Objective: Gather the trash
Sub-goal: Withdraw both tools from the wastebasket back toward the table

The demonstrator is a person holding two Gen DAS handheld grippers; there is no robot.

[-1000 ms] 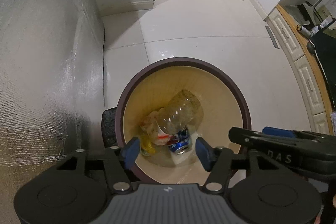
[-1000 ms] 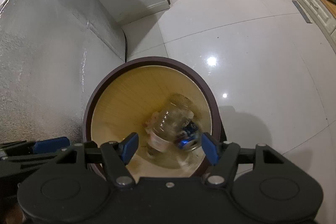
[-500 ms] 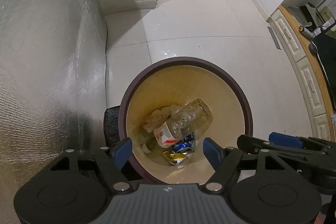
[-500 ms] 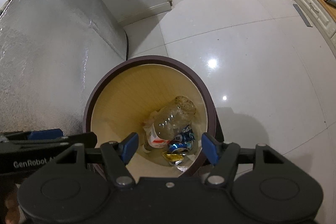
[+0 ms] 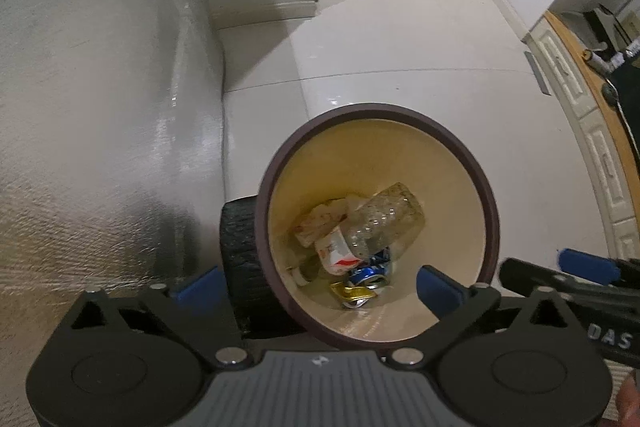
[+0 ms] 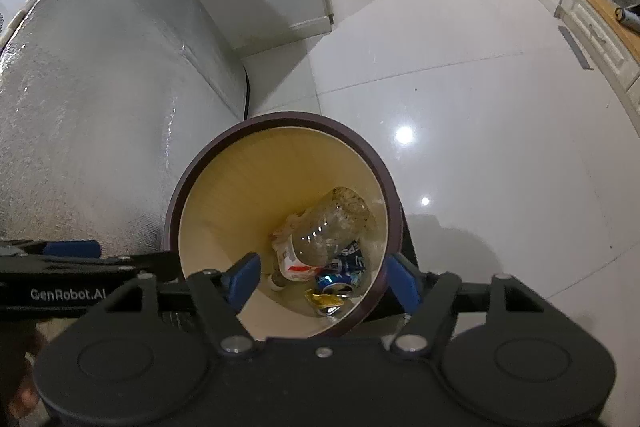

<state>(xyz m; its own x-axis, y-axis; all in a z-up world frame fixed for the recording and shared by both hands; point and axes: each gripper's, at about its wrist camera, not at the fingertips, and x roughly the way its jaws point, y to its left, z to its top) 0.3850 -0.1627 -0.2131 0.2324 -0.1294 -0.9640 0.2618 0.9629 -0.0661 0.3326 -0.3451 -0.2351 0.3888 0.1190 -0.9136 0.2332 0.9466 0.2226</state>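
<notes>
A round bin with a dark brown rim [image 5: 280,163] [image 6: 200,163] and a yellow inside stands on the floor. In it lie a clear plastic bottle [image 5: 380,223] [image 6: 328,227], a blue can [image 5: 370,269] [image 6: 344,267], a crushed gold can [image 5: 354,293] [image 6: 324,301] and crumpled paper [image 5: 320,223]. My left gripper [image 5: 318,287] is open and empty above the bin's near rim. My right gripper [image 6: 322,277] is open and empty above the bin too. Each gripper shows at the edge of the other's view.
A tall silver foil-covered surface [image 5: 100,127] [image 6: 100,107] stands just left of the bin. A black object [image 5: 240,259] sits against the bin's left side. White tiled floor [image 6: 460,107] stretches beyond. A white cabinet with a wooden top [image 5: 580,115] is at the right.
The bottle has dropped from between the fingers into the bin and settled. Both grippers have pulled up and back, and the left one has opened wider.
</notes>
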